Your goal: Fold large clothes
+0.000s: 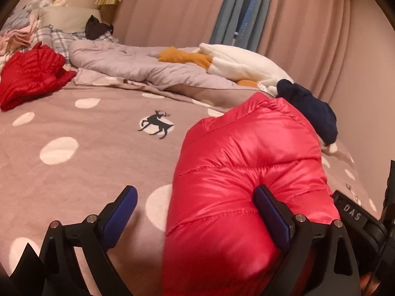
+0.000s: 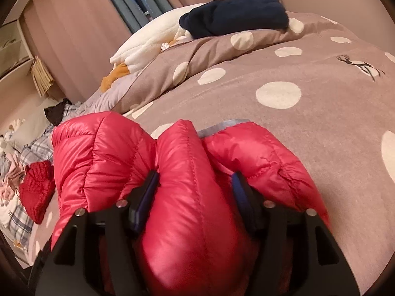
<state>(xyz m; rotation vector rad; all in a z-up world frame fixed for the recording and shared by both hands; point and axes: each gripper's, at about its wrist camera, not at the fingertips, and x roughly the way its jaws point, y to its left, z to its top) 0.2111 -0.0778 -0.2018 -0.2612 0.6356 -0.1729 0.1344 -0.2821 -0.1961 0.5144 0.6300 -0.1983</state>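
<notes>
White "DAS" lettering (image 1: 352,212) on black housing beside red puffer jacket (image 1: 246,172)

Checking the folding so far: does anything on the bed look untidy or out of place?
Yes: a matte red quilted jacket lies crumpled, unfolded, at the bed's far-left edge, apart from the glossy red puffer jacket being handled.

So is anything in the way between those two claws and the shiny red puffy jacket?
Nothing visible: the red down jacket already bulges between the right gripper's fingers, and lies against one finger of the open left gripper.
</notes>
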